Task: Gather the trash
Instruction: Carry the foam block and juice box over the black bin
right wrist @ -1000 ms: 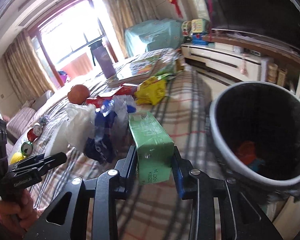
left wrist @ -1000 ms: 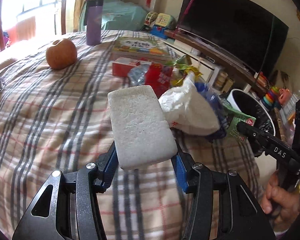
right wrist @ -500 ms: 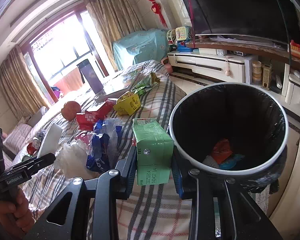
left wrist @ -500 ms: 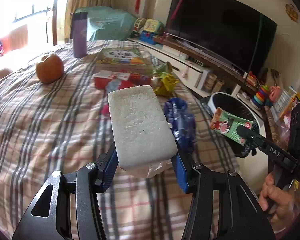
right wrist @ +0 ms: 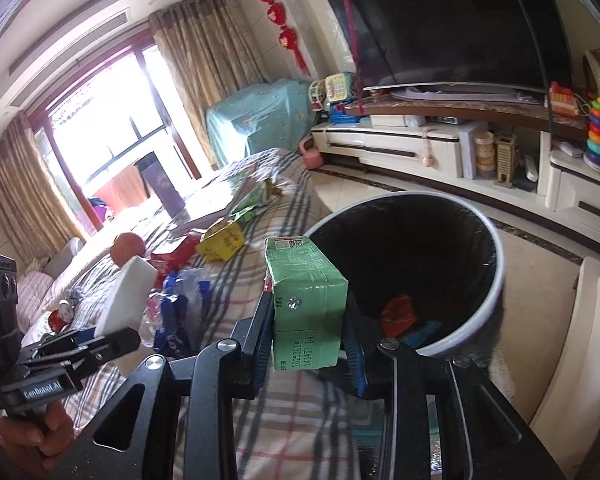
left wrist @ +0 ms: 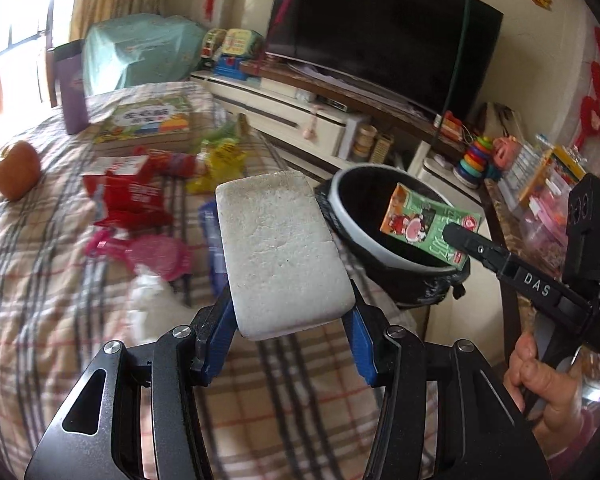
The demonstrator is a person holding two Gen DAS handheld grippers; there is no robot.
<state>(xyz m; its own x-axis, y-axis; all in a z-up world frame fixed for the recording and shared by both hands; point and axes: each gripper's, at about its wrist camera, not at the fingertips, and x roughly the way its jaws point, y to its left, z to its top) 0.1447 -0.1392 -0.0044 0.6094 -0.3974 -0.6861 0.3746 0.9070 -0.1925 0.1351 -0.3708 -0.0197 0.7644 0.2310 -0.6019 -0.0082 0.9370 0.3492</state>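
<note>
The left gripper (left wrist: 288, 312) clamps a white foam block (left wrist: 278, 250) between its blue pads, holding it in the air above a plaid-covered bed (left wrist: 52, 312). To its right, the right gripper (right wrist: 310, 344) grasps a green drink carton (right wrist: 306, 300), jaws closed on its sides; seen from the left wrist camera, the carton (left wrist: 428, 224) hangs over the mouth of a black-lined trash bin (left wrist: 348, 220) that stands at the bed's edge. From the right wrist camera, red and blue scraps (right wrist: 400, 314) lie at the bottom of the bin (right wrist: 488, 300). More litter is spread on the bed: a red snack wrapper (left wrist: 124, 196), a yellow wrapper (left wrist: 220, 164), a pink plastic piece (left wrist: 152, 252) and a blue-and-white plastic bag (right wrist: 176, 316). Farther back sit an apple (left wrist: 18, 170), a children's book (left wrist: 148, 122) and a purple tumbler (left wrist: 74, 88). A dark television (left wrist: 384, 28) stands on the low cabinet (right wrist: 420, 148) behind.
</note>
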